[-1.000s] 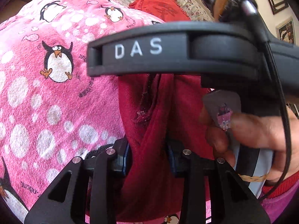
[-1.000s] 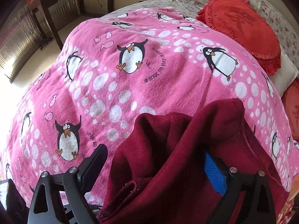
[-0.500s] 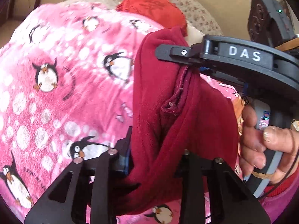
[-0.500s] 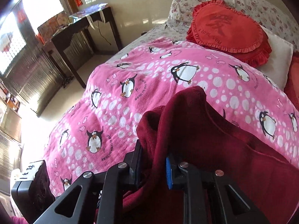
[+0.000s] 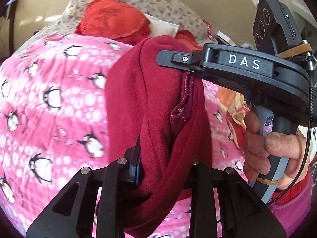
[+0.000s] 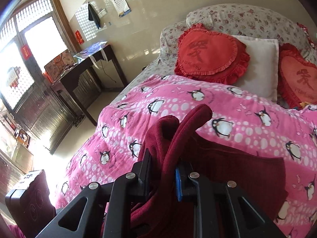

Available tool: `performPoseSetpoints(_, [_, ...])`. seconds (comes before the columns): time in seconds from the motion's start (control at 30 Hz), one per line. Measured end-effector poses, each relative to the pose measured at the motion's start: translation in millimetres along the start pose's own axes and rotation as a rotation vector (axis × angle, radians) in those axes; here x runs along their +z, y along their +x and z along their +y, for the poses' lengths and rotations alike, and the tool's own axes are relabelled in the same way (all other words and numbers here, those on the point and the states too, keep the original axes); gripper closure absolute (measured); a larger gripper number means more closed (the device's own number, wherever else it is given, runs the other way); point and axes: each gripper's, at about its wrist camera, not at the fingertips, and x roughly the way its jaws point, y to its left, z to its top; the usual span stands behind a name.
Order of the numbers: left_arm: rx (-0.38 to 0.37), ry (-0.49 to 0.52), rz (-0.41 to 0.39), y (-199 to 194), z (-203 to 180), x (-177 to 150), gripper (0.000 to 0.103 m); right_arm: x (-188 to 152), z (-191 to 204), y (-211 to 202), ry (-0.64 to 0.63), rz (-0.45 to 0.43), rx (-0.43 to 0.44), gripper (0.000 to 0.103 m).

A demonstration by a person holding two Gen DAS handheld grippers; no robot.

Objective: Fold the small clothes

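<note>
A dark red fleece garment (image 5: 154,103) hangs bunched above the pink penguin blanket (image 5: 49,99). My left gripper (image 5: 164,170) is shut on one gathered edge of it, the cloth filling the gap between the pads. In the left wrist view the right gripper's black body (image 5: 243,63) reaches in from the right, gripped by a hand (image 5: 263,148), its tip clamped on the garment's top. In the right wrist view my right gripper (image 6: 164,170) is shut on a thick fold of the garment (image 6: 178,130), whose rest trails down to the blanket (image 6: 237,109).
Two red heart cushions (image 6: 210,53), a white pillow (image 6: 257,63) and floral pillows lie at the bed's head. Orange and yellow cloth (image 5: 231,101) sits on the blanket to the right. A dark side table (image 6: 89,63) stands by the wall beyond the bed's left edge.
The right gripper, open around the garment a second ago, has shut on it. Both grippers have risen and lifted the garment off the blanket; the views now take in the bed's head.
</note>
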Motion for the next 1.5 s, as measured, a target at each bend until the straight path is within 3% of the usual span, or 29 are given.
performPoseSetpoints(0.23, [0.013, 0.097, 0.075, 50, -67, -10, 0.079, -37, -79, -45, 0.099, -0.006, -0.068, 0.085])
performPoseSetpoints(0.37, [0.051, 0.127, 0.12, 86, -89, -23, 0.078, -63, -121, -35, 0.16, 0.031, -0.125, 0.085])
performPoseSetpoints(0.47, [0.071, 0.134, 0.15, 96, -97, -26, 0.072, -81, -148, -17, 0.224, 0.06, -0.138, 0.085])
performPoseSetpoints(0.57, [0.016, 0.152, 0.176, 87, -102, -23, 0.061, -87, -160, -19, 0.266, 0.029, -0.096, 0.084])
performPoseSetpoints(0.63, [-0.058, 0.174, 0.193, 70, -98, -20, 0.053, -84, -157, -27, 0.261, 0.026, -0.103, 0.081])
performPoseSetpoints(0.7, [-0.068, 0.236, 0.175, 51, -94, -22, 0.053, -81, -146, -42, 0.217, 0.015, -0.163, 0.076])
performPoseSetpoints(0.77, [-0.023, 0.31, 0.134, 29, -90, -32, 0.053, -78, -134, -59, 0.162, -0.011, -0.215, 0.075])
performPoseSetpoints(0.87, [0.091, 0.373, 0.093, 16, -72, -43, 0.053, -81, -113, -84, 0.137, -0.051, -0.16, 0.075])
performPoseSetpoints(0.97, [0.187, 0.335, 0.11, 25, -51, -48, 0.053, -91, -83, -84, 0.104, -0.033, -0.068, 0.075])
performPoseSetpoints(1.13, [0.212, 0.252, 0.142, 46, -28, -55, 0.053, -127, -51, -58, 0.037, 0.063, -0.055, 0.075])
performPoseSetpoints(1.23, [0.2, 0.23, 0.169, 58, -22, -61, 0.053, -151, -55, -54, -0.003, 0.1, -0.137, 0.075])
performPoseSetpoints(1.33, [0.199, 0.235, 0.179, 67, -22, -67, 0.053, -170, -80, -49, 0.042, 0.136, -0.209, 0.075])
performPoseSetpoints(1.43, [0.212, 0.247, 0.176, 67, -26, -68, 0.053, -183, -100, -50, 0.144, 0.125, -0.147, 0.075])
performPoseSetpoints(1.5, [0.209, 0.245, 0.172, 61, -26, -65, 0.053, -179, -97, -59, 0.132, 0.112, -0.149, 0.075])
